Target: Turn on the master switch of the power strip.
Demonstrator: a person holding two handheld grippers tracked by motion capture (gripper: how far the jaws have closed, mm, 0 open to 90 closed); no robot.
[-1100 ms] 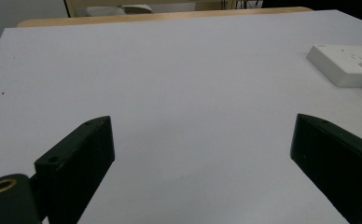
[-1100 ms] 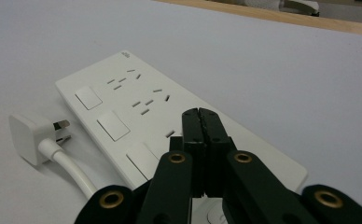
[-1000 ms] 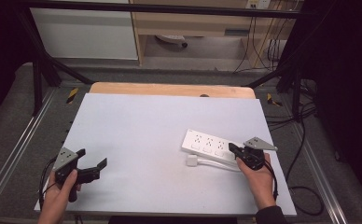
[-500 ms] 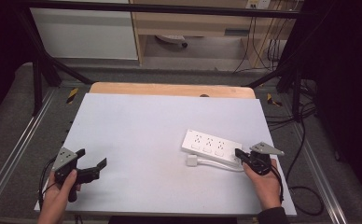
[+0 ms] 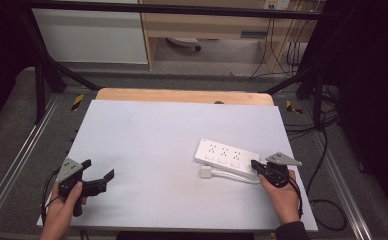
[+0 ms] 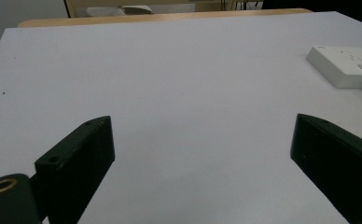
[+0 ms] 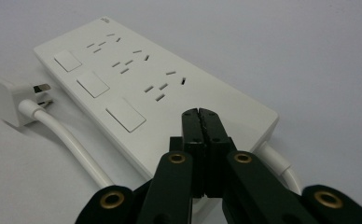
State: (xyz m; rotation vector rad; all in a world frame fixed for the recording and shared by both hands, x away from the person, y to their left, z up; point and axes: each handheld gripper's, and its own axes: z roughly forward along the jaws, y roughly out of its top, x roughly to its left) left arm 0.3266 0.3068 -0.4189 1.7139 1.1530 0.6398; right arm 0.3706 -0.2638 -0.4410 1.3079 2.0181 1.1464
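Seemingly idle, the left gripper [image 5: 96, 184] was held with jaws spread wide over the bare white surface [image 5: 152, 140]. The right gripper [image 7: 200, 122], jaws closed on nothing, was poised at the near end of the white power strip [image 5: 227, 156]. The strip's plug [image 7: 11, 100] lay beside it; the cable [image 7: 72, 140] could be snagged. A small logo was unreadable.

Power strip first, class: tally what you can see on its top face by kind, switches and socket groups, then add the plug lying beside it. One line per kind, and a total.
Rocker switches on the power strip: 3
Socket groups on the strip: 3
Plug lying on the table beside it, on its white cable: 1
Total: 7
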